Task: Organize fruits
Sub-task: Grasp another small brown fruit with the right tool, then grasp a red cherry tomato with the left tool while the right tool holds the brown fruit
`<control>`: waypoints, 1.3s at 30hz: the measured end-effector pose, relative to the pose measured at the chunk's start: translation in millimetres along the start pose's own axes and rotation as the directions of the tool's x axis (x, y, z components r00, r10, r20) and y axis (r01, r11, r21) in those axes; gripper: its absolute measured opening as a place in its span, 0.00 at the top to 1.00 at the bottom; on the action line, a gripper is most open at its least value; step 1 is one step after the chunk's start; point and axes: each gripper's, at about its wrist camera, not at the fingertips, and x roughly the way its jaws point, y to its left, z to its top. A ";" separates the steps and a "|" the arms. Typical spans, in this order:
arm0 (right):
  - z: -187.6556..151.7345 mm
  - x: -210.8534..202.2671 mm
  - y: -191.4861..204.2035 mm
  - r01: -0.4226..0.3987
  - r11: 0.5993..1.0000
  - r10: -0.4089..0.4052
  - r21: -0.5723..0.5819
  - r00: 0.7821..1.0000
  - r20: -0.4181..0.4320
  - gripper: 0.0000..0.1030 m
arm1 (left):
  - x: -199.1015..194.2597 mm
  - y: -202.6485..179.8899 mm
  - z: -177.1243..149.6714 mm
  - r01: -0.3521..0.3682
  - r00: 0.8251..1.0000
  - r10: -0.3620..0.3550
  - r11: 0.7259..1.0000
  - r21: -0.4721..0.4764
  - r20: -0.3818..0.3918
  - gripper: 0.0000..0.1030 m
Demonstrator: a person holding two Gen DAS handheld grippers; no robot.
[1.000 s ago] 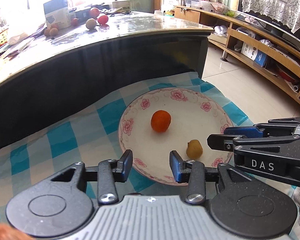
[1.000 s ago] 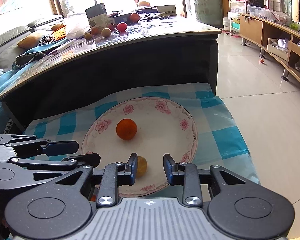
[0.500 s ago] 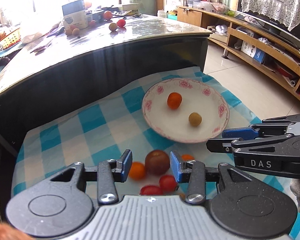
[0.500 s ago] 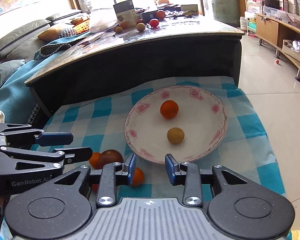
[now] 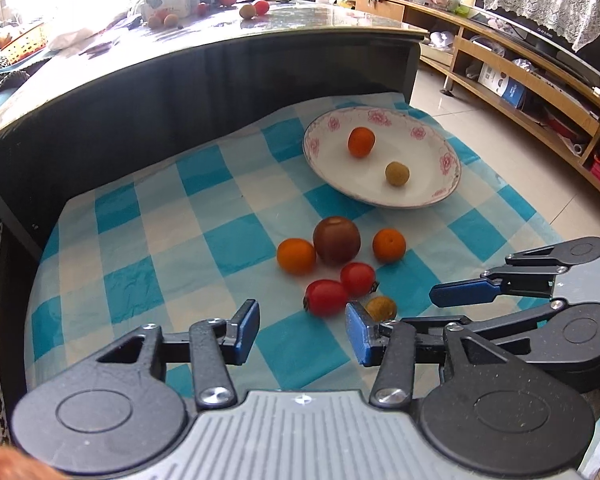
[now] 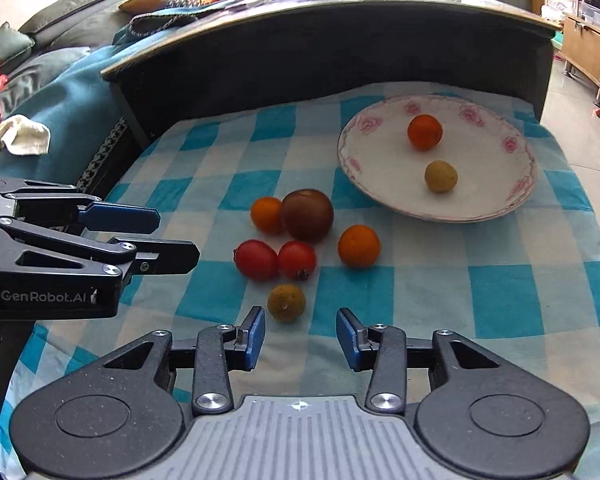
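Both the left gripper [image 5: 302, 332] and right gripper [image 6: 300, 338] are opening their jaws, nothing between them. The small brownish fruit [image 6: 286, 303] is lying at 6 o'clock of the loose cluster on the checked cloth [image 6: 500, 292], just ahead of the right jaws. It is looking light, round and prone to rolling, so grip across its middle.

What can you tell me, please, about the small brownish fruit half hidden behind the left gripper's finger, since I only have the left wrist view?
Observer: The right wrist view shows the small brownish fruit whole, lying on the checked cloth just ahead of the right gripper.
Operator: Is it between that gripper's fingers?
Observer: No. The jaws are opening with nothing between them, and the fruit sits beyond the fingertips.
Operator: Is there anything off to the left that I can't see?
Observer: A white cloth lies crumpled on the blue sofa cover.
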 end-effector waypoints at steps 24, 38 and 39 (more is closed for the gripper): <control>2.2 23.4 1.5 -0.017 0.999 0.016 -0.035 1.000 -0.024 0.81 | 25.9 0.8 -0.9 0.047 0.998 -0.046 0.998 0.042 -0.031 0.46; -5.5 -1.4 -25.9 -0.016 0.998 0.018 0.053 0.999 -0.039 0.80 | 66.0 -18.3 2.8 0.044 0.998 -0.039 0.989 0.141 -0.039 0.46; -5.6 -1.5 -26.5 -0.018 0.998 0.020 0.053 0.999 -0.043 0.80 | 69.1 -19.4 2.0 0.041 0.998 -0.034 0.988 0.150 -0.044 0.46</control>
